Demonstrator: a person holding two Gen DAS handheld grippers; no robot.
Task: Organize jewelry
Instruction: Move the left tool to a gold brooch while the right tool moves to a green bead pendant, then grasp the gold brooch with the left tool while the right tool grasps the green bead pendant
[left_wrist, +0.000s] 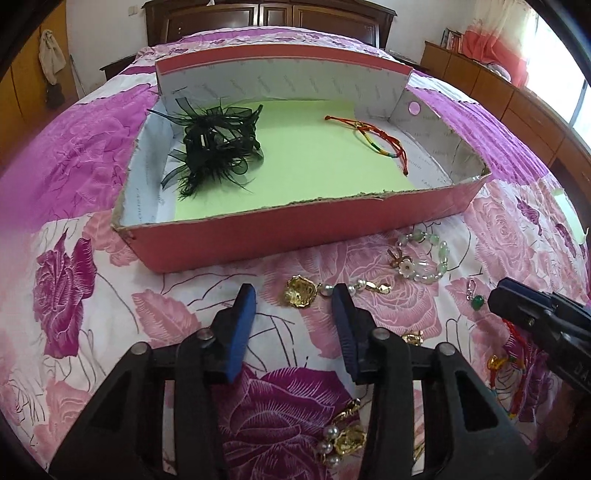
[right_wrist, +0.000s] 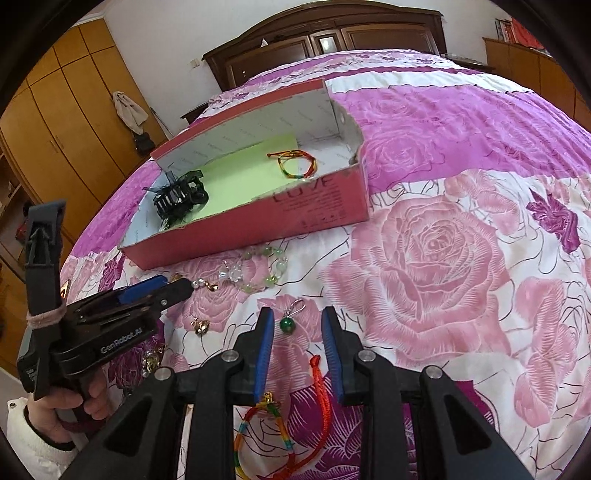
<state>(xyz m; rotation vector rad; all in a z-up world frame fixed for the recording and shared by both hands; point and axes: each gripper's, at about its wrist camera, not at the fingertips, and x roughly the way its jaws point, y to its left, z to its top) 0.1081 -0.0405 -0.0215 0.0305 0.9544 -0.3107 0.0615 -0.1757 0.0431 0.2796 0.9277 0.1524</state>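
A pink box (left_wrist: 295, 229) with green paper lining sits on the floral bedspread; it also shows in the right wrist view (right_wrist: 332, 206). Inside lie a black feather hair clip (left_wrist: 218, 144) and a rainbow cord bracelet (left_wrist: 376, 142). My left gripper (left_wrist: 295, 295) is open and empty, its tips beside a gold flower pearl piece (left_wrist: 301, 291). A green bead bracelet (left_wrist: 428, 258) lies just beyond. My right gripper (right_wrist: 297, 317) is open around a green bead earring (right_wrist: 288, 323). A rainbow cord bracelet (right_wrist: 280, 424) lies under it.
More gold and pearl pieces (left_wrist: 343, 439) lie on the bedspread under my left gripper, and a small gold piece (right_wrist: 199, 326) lies between the grippers. A wooden headboard (right_wrist: 332, 40) and wardrobes (right_wrist: 62, 122) stand behind the bed.
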